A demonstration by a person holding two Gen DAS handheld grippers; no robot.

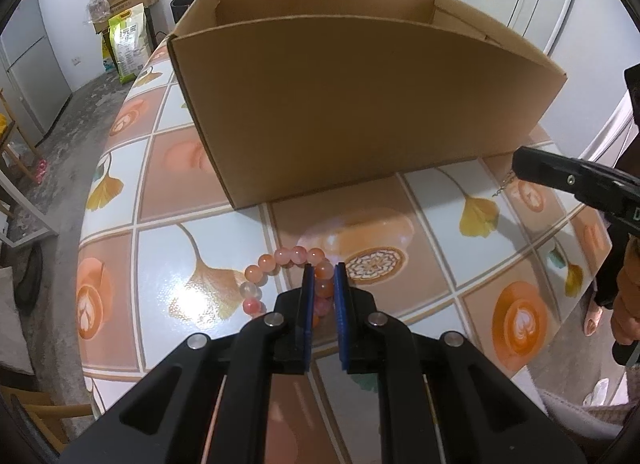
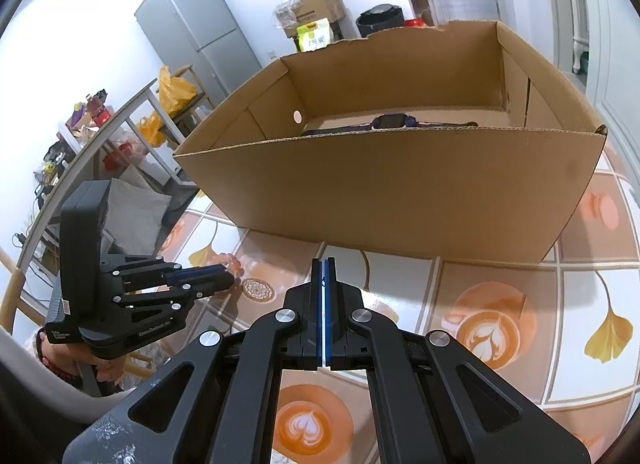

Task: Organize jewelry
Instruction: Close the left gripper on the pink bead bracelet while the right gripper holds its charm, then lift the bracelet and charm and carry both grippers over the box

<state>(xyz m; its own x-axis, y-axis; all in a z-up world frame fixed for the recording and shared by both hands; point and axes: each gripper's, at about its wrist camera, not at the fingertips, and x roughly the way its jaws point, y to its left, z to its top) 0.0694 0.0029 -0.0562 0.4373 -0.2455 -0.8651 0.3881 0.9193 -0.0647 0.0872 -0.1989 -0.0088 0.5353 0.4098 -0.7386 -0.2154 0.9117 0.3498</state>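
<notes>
Table (image 1: 168,248) edge curves down the left side w/ floor beyond; clear tiled-pattern cloth runs from that edge to the left gripper (image 1: 324,272). Bead bracelet (image 1: 276,264) lies on the cloth just in front of the cardboard box (image 1: 360,104) — its loop trails left of the fingers, right part sits between the blue pads, which are clenched on the beads. Box is open-topped, near wall upright, a strip of bare cloth between it and the bracelet. Inside, seen from the right wrist view, a dark watch (image 2: 394,121) lies on the box floor. Further right, open cloth ahead of the right gripper (image 2: 324,264) — pads pressed together; in the left wrist view a thin chain (image 1: 505,183) hangs below its tip.
</notes>
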